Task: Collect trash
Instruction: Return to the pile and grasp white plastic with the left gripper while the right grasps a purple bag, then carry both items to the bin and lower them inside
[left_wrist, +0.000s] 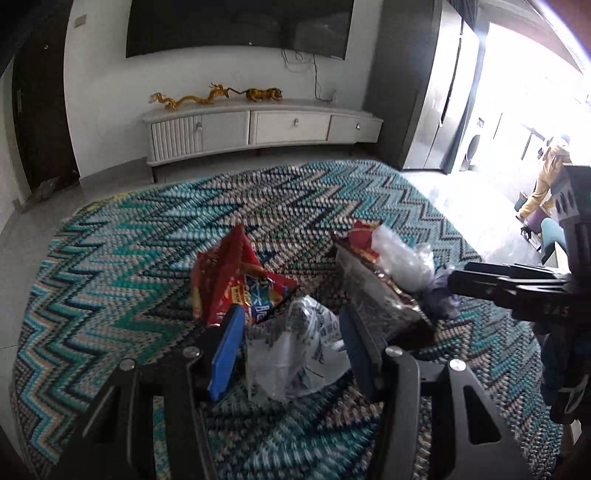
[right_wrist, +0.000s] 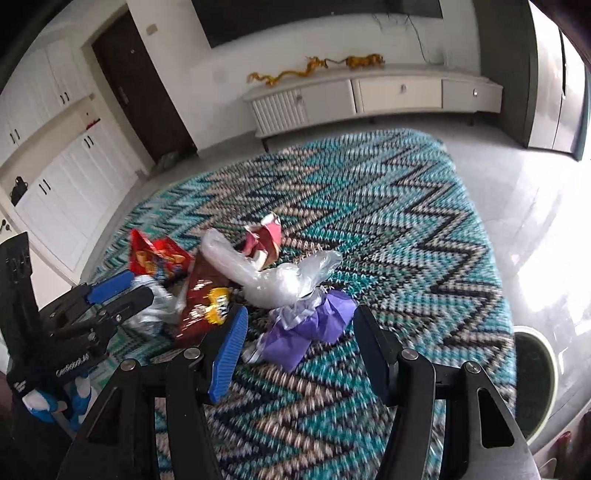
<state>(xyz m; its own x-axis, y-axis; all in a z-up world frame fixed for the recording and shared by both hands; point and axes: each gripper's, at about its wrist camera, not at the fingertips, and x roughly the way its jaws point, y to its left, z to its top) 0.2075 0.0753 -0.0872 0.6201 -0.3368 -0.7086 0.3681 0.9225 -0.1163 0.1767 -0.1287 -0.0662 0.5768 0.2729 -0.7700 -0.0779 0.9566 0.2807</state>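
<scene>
Fingers of the left gripper (left_wrist: 291, 350) stand wide apart around a crumpled clear printed plastic bag (left_wrist: 295, 354) on the zigzag rug (left_wrist: 147, 229), holding nothing; the bag lies between the pads without either pad visibly pressing it. Fingers of the right gripper (right_wrist: 299, 350) are equally wide open and empty, framing a wad of purple tissue paper (right_wrist: 306, 332) tied with pale ribbon.

All the trash sits in one heap near the rug's middle. Just beyond the printed bag is a red snack packet (left_wrist: 236, 280); to that packet's right lies a dark brown foil chip bag (left_wrist: 380, 291), with a bunched clear plastic bag (left_wrist: 402, 262) and a small red-and-white wrapper (left_wrist: 362, 240) on top of it. Off the rug's right edge, in the right wrist view, stands what may be a bin (right_wrist: 535, 380), though only part of it shows.

Everything here looks light, soft and crushable. The films are probably slippery and springy, so a pinch on a bunched fold should hold better than one on a flat sheet. The tissue should compress easily; its ribbon-tied neck seems the firmest place to grip.
</scene>
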